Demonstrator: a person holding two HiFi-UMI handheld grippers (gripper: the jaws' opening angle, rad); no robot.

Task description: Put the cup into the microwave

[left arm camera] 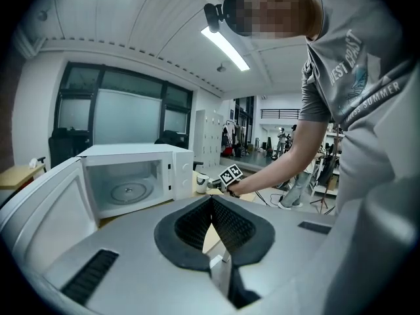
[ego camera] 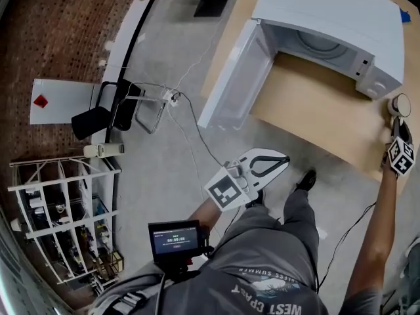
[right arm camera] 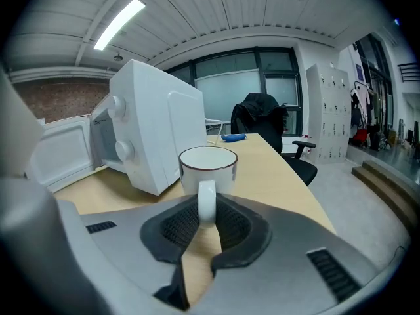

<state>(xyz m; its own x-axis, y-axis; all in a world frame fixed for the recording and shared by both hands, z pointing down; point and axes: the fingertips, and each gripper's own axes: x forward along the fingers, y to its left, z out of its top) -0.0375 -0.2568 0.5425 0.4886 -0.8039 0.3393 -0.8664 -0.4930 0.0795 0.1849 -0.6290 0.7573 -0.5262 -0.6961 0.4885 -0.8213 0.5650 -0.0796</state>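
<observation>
In the head view, the white microwave [ego camera: 335,18] stands on the wooden tabletop [ego camera: 315,117] with its door [ego camera: 233,77] swung wide open to the left. The cup [ego camera: 398,104] stands on the tabletop just right of the microwave's control end, outside the oven. My right claw [ego camera: 398,126] reaches up to it from below. My left claw [ego camera: 283,158] hangs off the tabletop's near edge, over the floor, with its tips together.

In the left gripper view, the left claw [left arm camera: 211,199] is fully closed, the two pads meeting at their tips with nothing between them. Beyond it I see the open microwave [left arm camera: 131,156] with its glass turntable [left arm camera: 128,192], and to its right the cup [left arm camera: 202,180] with the right claw [left arm camera: 211,184] at it.

In the right gripper view, the right claw [right arm camera: 207,207] is partly closed, and its pads grip the cup's handle [right arm camera: 207,202] from both sides. The cup [right arm camera: 208,169] stands upright on the tabletop [right arm camera: 275,176], handle towards me, its dark rim showing. The microwave [right arm camera: 154,133] stands just left of it and a little behind. A blue object [right arm camera: 233,137] lies farther back on the tabletop, with an office chair [right arm camera: 262,123] behind that.
</observation>
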